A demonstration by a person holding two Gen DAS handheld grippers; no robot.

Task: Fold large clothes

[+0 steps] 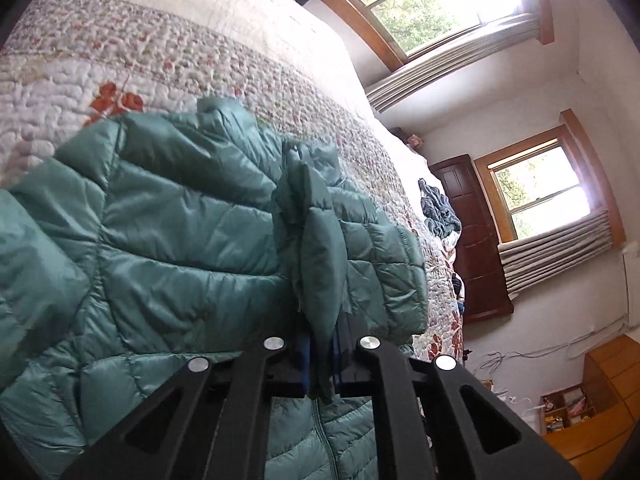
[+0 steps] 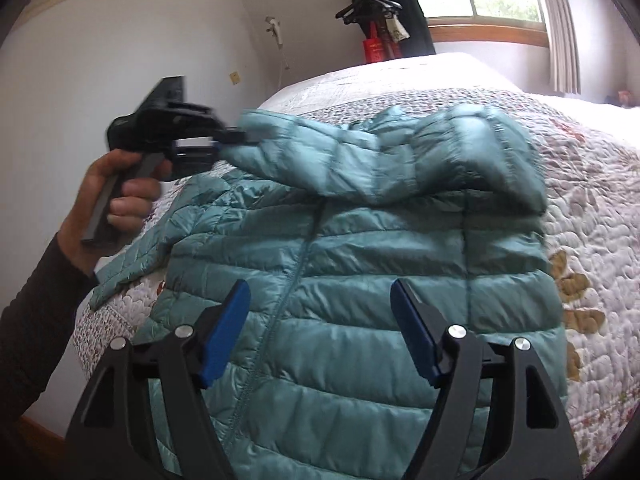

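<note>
Teal puffer jacket (image 2: 352,280) lies zipped on quilt (image 2: 592,216), my left gripper (image 2: 236,136) clamped on its sleeve (image 2: 320,156) mid-fold, right gripper (image 2: 320,332) gaping empty; body folds remain.

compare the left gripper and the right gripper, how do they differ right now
The left gripper is shut on the teal jacket's sleeve and lifts it over the jacket body; the right gripper is open and holds nothing. The left one is raised out at the jacket's side, while the right one hangs above the jacket's middle near the zipper. Both are black with blue pads, over the quilted bed.
</note>
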